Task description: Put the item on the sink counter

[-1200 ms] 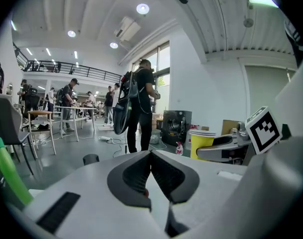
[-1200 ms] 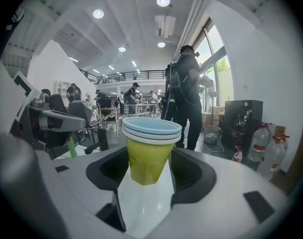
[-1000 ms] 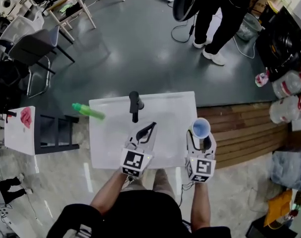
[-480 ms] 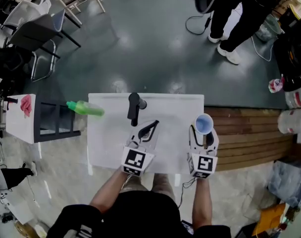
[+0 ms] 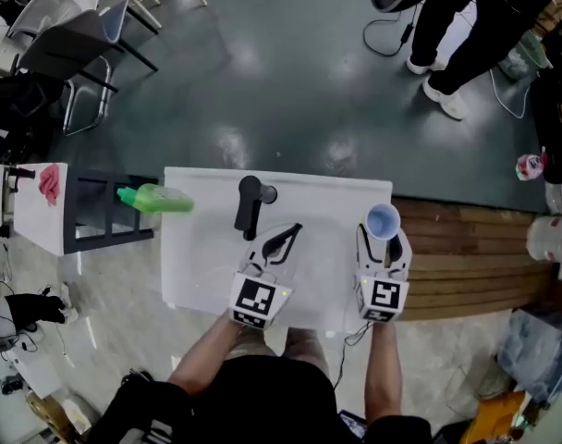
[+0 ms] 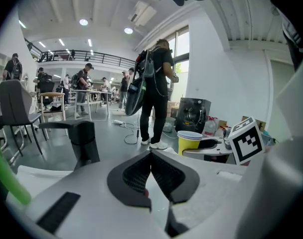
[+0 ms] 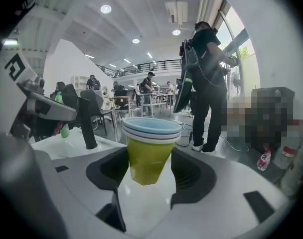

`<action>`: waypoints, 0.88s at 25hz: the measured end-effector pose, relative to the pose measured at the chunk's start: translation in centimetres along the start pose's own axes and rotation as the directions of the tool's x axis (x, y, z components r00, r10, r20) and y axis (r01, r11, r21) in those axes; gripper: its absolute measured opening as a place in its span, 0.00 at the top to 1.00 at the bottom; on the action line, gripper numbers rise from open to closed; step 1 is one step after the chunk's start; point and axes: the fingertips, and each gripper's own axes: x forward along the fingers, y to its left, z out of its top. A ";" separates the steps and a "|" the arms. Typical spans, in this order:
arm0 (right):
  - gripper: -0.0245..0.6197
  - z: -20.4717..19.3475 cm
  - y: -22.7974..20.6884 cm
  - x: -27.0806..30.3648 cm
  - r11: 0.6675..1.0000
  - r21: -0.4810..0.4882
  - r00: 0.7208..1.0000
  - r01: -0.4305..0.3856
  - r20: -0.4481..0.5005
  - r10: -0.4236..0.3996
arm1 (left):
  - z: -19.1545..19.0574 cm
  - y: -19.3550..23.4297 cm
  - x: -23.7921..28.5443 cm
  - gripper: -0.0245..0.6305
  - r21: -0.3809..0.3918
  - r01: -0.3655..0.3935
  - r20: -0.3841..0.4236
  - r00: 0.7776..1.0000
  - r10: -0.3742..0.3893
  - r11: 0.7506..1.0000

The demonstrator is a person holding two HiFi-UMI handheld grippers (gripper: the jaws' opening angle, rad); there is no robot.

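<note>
A stack of cups point(image 5: 383, 220), yellow-green with pale blue rims, stands upright between the jaws of my right gripper point(image 5: 384, 240), which is shut on it over the right end of the white sink counter point(image 5: 202, 266). In the right gripper view the cups point(image 7: 149, 151) fill the gap of that gripper point(image 7: 149, 176), both pads against the sides. My left gripper point(image 5: 281, 240) hovers over the counter's middle, just in front of the black faucet point(image 5: 248, 203). Its jaws point(image 6: 149, 171) meet at the tips with nothing in them.
A green bottle point(image 5: 156, 199) lies at the counter's left edge. A dark rack point(image 5: 101, 213) and a small white table point(image 5: 41, 206) stand to the left, wooden planks point(image 5: 466, 257) to the right. A person point(image 5: 466, 17) stands on the dark floor beyond; chairs point(image 5: 73, 54) at far left.
The head view has drifted, so the counter and floor shifted in frame. Both grippers keep the same pose, the right one still holding the cups.
</note>
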 end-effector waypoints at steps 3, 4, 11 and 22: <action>0.55 -1.4 -0.1 1.0 1.000 -0.004 0.999 -0.023 -0.038 0.022 | -0.6 0.1 0.4 0.96 -0.011 -0.011 -0.014 1.000 0.011 1.000; 0.55 -1.6 -0.2 1.3 1.000 -0.009 0.999 -0.027 -0.045 0.027 | -0.7 0.1 0.5 0.96 -0.017 -0.015 -0.019 1.000 0.015 1.000; 0.55 -2.6 -0.2 3.2 0.997 -0.056 0.997 -0.051 -0.063 0.048 | -1.2 0.7 0.6 0.96 -0.034 -0.043 -0.033 0.999 0.041 0.998; 0.55 -3.6 0.1 4.5 0.994 -0.093 0.997 -0.054 -0.064 0.048 | -1.4 1.4 0.4 0.96 -0.030 -0.065 -0.037 0.997 0.064 0.997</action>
